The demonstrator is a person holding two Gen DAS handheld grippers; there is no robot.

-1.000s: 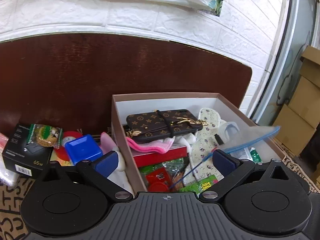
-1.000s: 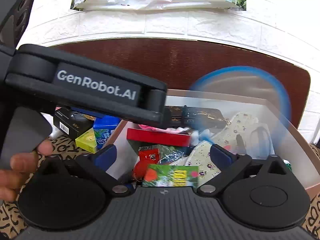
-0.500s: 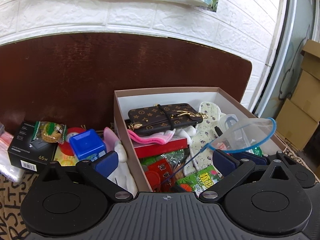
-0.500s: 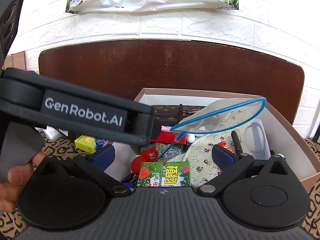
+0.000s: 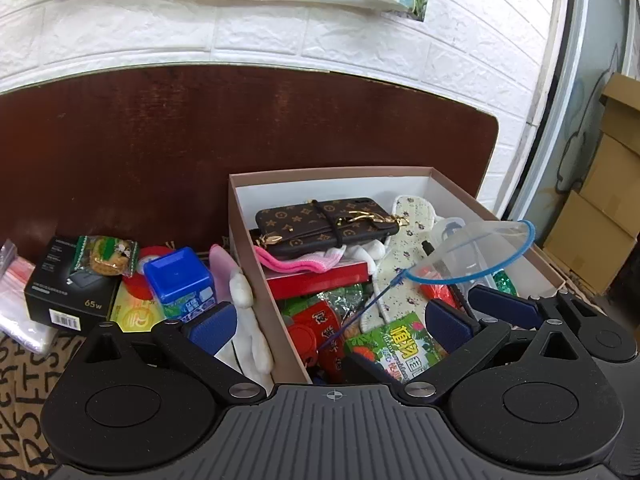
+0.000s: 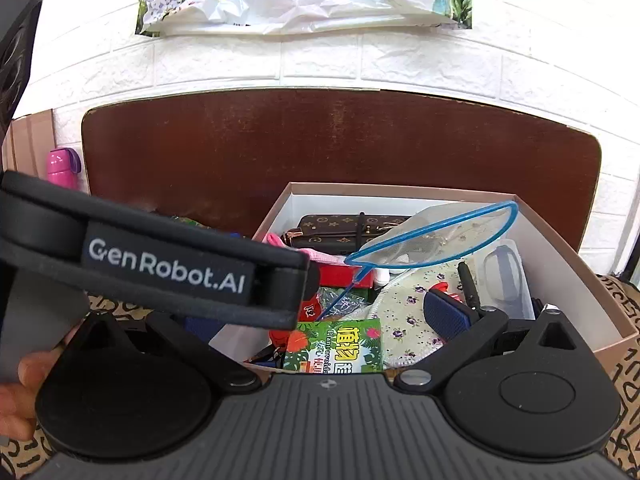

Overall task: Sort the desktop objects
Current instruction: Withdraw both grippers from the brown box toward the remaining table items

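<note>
**Net over the box, both my grippers wide**

My left gripper (image 5: 326, 326) stands wide apart and grips nothing; its left pad (image 5: 212, 322) hangs outside the pale cardboard box (image 5: 332, 174), its right pad inside. My right gripper (image 6: 320, 316) looks spread too, with nothing between the pads, though the left device's black body (image 6: 160, 264) crosses its view and hides its left pad, so I judge that from the right pad (image 6: 444, 314) alone.

The thing I am sorting is the small fish net with a blue wire hoop and thin blue handle (image 5: 472, 252). It sits in the box on top of the clutter, its hoop raised above the floral fabric insole (image 5: 400, 272). Its long axis runs on a slant: the handle end (image 5: 332, 340) lies low and near me, by the red packets (image 5: 320, 332), and the hoop points up, away and to my right, toward the box's right wall. From the right wrist view the same slant shows, with the handle end (image 6: 332, 308) low and central.

That handle end lies almost dead ahead between my left pads, so I judge the left gripper nearer. The handle is thin wire, so it could slip or twist if pinched off-centre.

Outside the box, on the left, wait a black carton marked 65w (image 5: 68, 292) and a blue-lidded container (image 5: 178, 276).
</note>
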